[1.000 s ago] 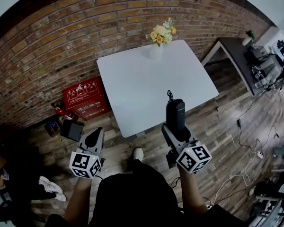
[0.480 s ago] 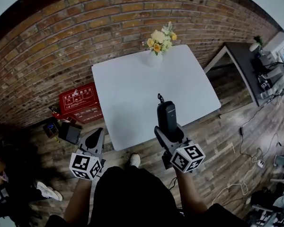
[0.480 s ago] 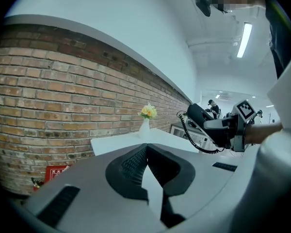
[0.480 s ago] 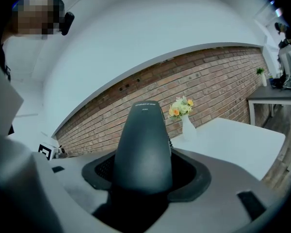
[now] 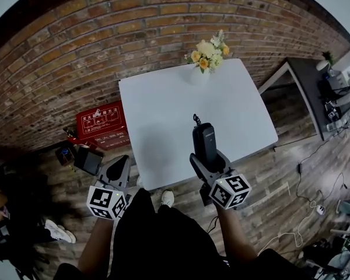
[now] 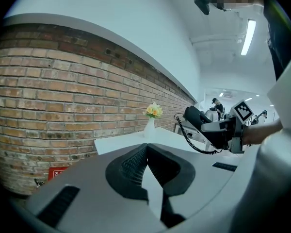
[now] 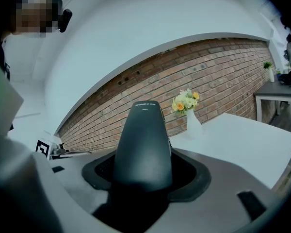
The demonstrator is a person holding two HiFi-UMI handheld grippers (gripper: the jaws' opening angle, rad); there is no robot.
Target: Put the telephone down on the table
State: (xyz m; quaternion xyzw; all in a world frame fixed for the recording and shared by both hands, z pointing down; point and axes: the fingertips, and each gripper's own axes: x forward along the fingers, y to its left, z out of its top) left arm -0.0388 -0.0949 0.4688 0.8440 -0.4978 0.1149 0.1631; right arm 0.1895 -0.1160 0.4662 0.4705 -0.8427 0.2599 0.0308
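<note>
Head view: person holds both grippers out low in front. The R gripper (image 5: 206, 159) is further fwd than the L gripper (image 5: 120, 163), and both tilt slightly down. R is clamped on the black telephone (image 5: 206, 140), which sticks out past the jaw tips over the near edge of the white table (image 5: 163, 98). L sits off the table's near-left corner, above the wood floor (image 5: 280, 156). L gripper view adds that its jaws meet at the tips w/ nothing btwn them. It also gives the telephone side-on, clear above the tabletop and not touching it, w/ a coiled cord (image 6: 190, 139) drooping beneath. R gripper view: telephone fills the gap btwn the jaws, pads on both sides. Its top end points toward the brick wall (image 7: 136, 89) and a vase of flowers (image 7: 188, 106) at the table's far edge. Red box (image 5: 102, 123) on the floor left of the table.
</note>
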